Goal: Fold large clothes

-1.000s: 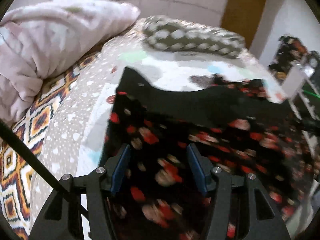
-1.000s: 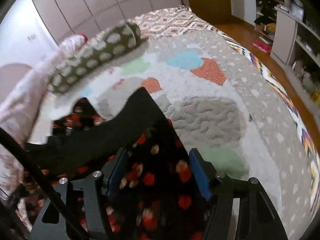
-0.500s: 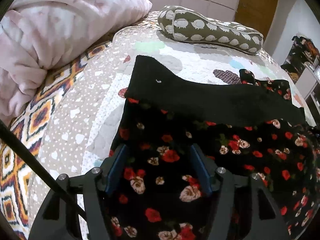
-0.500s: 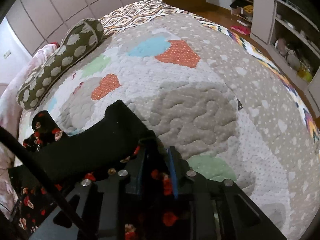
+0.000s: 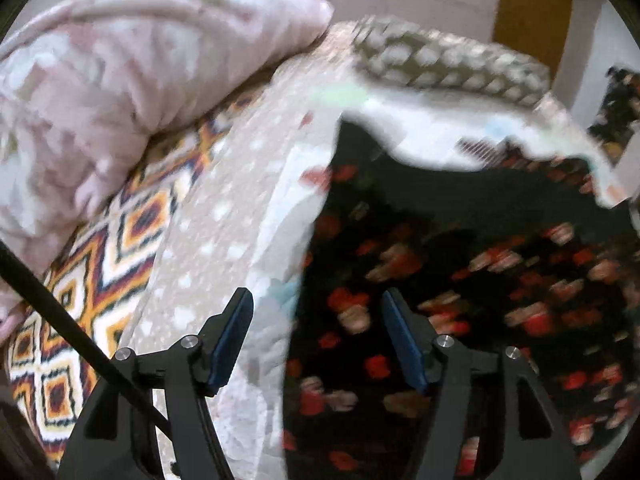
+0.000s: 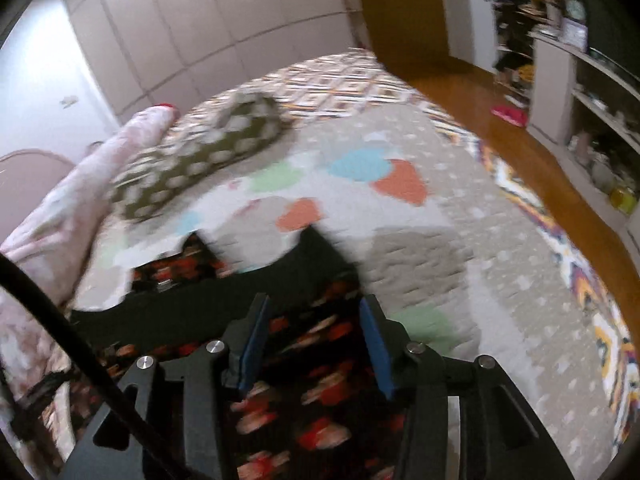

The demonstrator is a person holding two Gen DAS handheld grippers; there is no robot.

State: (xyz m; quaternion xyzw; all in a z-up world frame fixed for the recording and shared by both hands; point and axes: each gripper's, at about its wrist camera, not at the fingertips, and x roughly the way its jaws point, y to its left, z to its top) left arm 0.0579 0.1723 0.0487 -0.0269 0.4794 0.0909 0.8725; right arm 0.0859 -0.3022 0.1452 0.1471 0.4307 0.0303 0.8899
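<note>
A black garment printed with red and cream roses point(image 5: 460, 280) is lying spread on the quilted bedspread with pastel heart patches point(image 6: 420, 216), its plain black band point(image 6: 304, 256) turned toward the long olive bolster with pale dots point(image 6: 192, 160). That bolster is sitting beyond the garment, well apart from it, and a bulky pink padded duvet point(image 5: 120, 80) is heaped beside the bolster's end, away from the garment.

The left gripper point(image 5: 316, 332) is hanging over the garment's edge, one blue pad above bare quilt, the other above the roses; its jaws are standing wide, having just been opening, and gripping nothing. The right gripper point(image 6: 316, 344) is hovering above the flowered cloth on the garment's other side; its jaws have just been opening too and are released, with cloth only beneath them.

Nothing is lying on the garment. Both pictures are smeared by motion.

Only the right wrist view is taking in the wooden floor point(image 6: 540, 152), the open shelving unit point(image 6: 592, 92) past the bed and the pale panelled wardrobe point(image 6: 200, 40) behind the bolster. Only the left view is showing the diamond-patterned border point(image 5: 100, 280) running under the duvet.
</note>
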